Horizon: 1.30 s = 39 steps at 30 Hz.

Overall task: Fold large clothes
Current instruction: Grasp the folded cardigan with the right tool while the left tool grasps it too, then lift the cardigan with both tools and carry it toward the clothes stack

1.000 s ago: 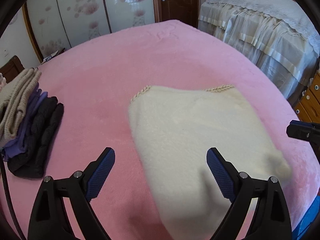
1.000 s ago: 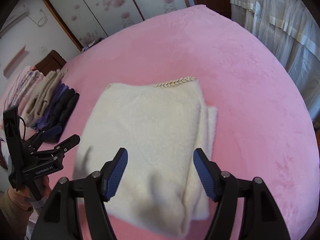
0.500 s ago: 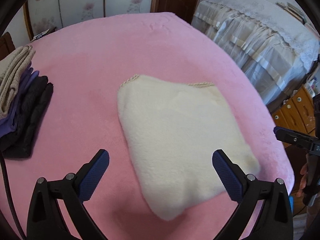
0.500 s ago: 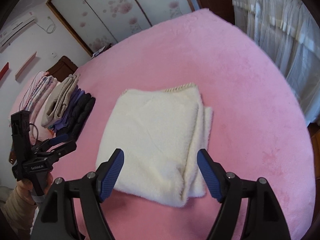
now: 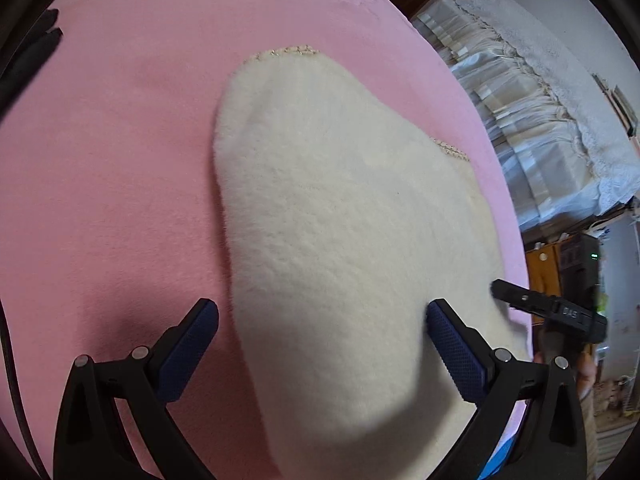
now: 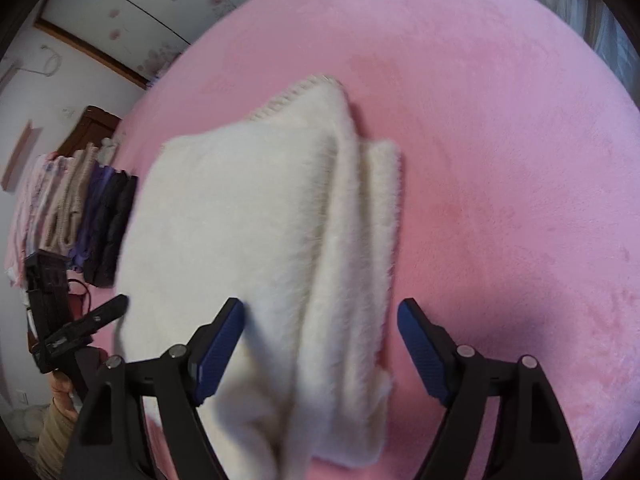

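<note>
Both grippers hang with their jaws spread wide over a folded cream fleece garment (image 5: 344,248) that lies on a pink blanket (image 5: 112,168); neither has hold of anything. In the left wrist view, the left gripper (image 5: 322,344) frames the near end of the garment, its blue-padded fingers (image 5: 188,350) at 7 and 5 o'clock, the cloth passing between them with no pad seen pressing on it. At 3 o'clock the black tip of the right gripper (image 5: 548,312) reaches in at the garment's right edge. The garment runs up toward 12 o'clock, where a stitched hem (image 5: 288,51) marks its far end. Beyond the blanket, at 2 o'clock, stands a bed draped in white frilled cloth (image 5: 532,100).

In the right wrist view, the right gripper (image 6: 320,344) straddles the near right side of the garment (image 6: 256,240), whose stacked layers show along the edge toward 1 o'clock. The left gripper (image 6: 80,328) appears at 9 o'clock beside the garment's left edge. Farther off, at 10 o'clock, a row of folded clothes (image 6: 80,216) in beige, purple and black sits on the blanket (image 6: 500,160), with flowered wardrobe doors (image 6: 160,12) behind at 11 o'clock.
</note>
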Available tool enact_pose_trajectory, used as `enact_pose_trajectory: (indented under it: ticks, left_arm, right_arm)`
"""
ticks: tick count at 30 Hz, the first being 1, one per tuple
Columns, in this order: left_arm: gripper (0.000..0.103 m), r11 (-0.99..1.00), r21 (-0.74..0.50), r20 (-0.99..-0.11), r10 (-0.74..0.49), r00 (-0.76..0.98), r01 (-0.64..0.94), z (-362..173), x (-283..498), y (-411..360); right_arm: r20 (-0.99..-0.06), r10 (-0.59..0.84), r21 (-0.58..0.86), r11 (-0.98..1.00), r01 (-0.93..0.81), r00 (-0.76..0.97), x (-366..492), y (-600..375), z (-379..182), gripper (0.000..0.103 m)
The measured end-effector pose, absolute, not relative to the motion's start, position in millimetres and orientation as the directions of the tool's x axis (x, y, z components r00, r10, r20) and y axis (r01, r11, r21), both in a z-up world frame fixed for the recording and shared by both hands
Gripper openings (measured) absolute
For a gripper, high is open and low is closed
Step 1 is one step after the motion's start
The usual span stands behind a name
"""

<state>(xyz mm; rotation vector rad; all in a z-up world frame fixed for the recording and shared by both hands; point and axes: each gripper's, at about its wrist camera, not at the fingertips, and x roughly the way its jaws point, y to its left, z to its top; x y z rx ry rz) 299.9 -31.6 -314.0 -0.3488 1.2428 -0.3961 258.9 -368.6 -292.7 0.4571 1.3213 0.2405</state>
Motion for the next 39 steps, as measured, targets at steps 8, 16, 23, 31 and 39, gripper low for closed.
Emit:
enact_pose_trajectory:
  ticks: [8,16,23,31,39]
  left_arm:
    - [0.103,0.847,-0.515,-0.818,-0.531,0.219,0.128,-343,305,-44]
    - [0.103,0.802,-0.582,-0.784,-0.598,0.169,0.137,-362,317,-46]
    - [0.084,0.866,-0.456,-0.844,-0.494,0.209,0.207,-345,315,-70]
    - [0.071,0.896,-0.361,-0.856,-0.428,0.289,0.257,-301,294,-88]
    - [0.071,0.879,-0.366,-0.846,-0.451,0.284,0.305,-271,279,-43]
  right_arm:
    - [-0.786,0.602,0.612,0.790,0.034,0.143,277,-355,-326,0.098]
    - [-0.786,0.600,0.612,0.790,0.045,0.149,283,-344,-338,0.103]
    - [-0.782,0.583,0.597,0.802,-0.007,0.222,276,-336,-322,0.069]
    - [-0.816,0.485,0.500,0.865,-0.038,0.314,251,-316,-284,0.040]
    - [-0.811,0.486,0.496,0.866,-0.060,0.325,219,-276,-265,0.039]
